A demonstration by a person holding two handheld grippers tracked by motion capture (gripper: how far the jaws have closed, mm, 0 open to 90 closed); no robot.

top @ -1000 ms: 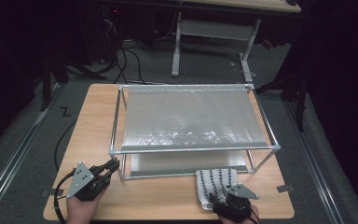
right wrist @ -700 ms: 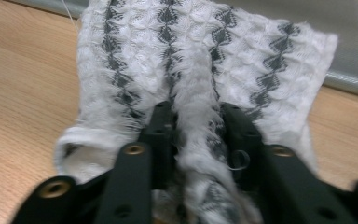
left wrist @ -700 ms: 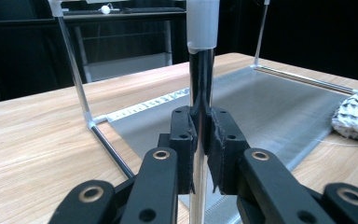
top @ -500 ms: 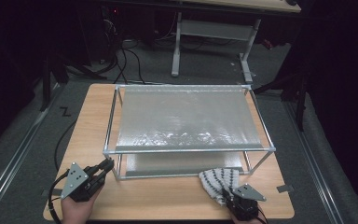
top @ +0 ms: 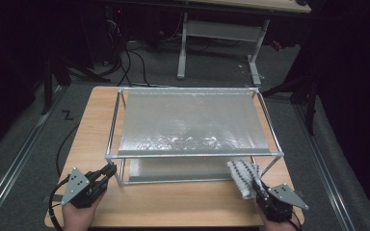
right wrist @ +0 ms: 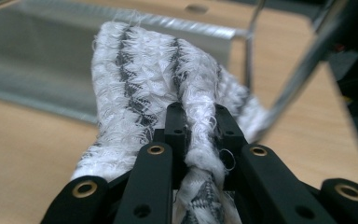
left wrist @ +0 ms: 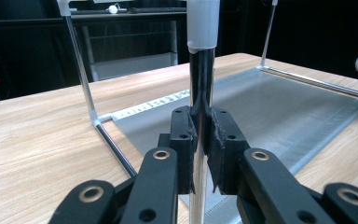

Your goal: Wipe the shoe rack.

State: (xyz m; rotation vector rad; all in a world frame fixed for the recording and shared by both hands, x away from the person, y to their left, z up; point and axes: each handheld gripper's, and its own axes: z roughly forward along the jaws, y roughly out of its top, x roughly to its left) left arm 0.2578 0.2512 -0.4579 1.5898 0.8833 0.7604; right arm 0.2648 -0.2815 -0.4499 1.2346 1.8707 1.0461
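Item: white knitted cloth with grey zigzag stripes (top: 244, 176), near right corner of the light wooden worktop (top: 173, 207), beside the two-tier silver metal rack (top: 192, 154). Right gripper (right wrist: 199, 122): jaws have just been closing, now pinching a cloth fold, the cloth since drawn nearer, so lifting looks begun. Left gripper (left wrist: 200, 135): jaws clamped on the rack's near-left post (left wrist: 200, 84).

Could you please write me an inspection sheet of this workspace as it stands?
Surface: wooden table, bare at the front edge.
Job's things: metal rack with two shelves; white cloth with dark stripes at its front right corner.
Clutter: nothing seen.
Grippers: left gripper shut on the rack's front left post; right gripper has just closed, shut on a bunched fold of the cloth.
Cables: black cable runs off the table's left edge.
Surroundings: dark floor, another table's white legs behind.
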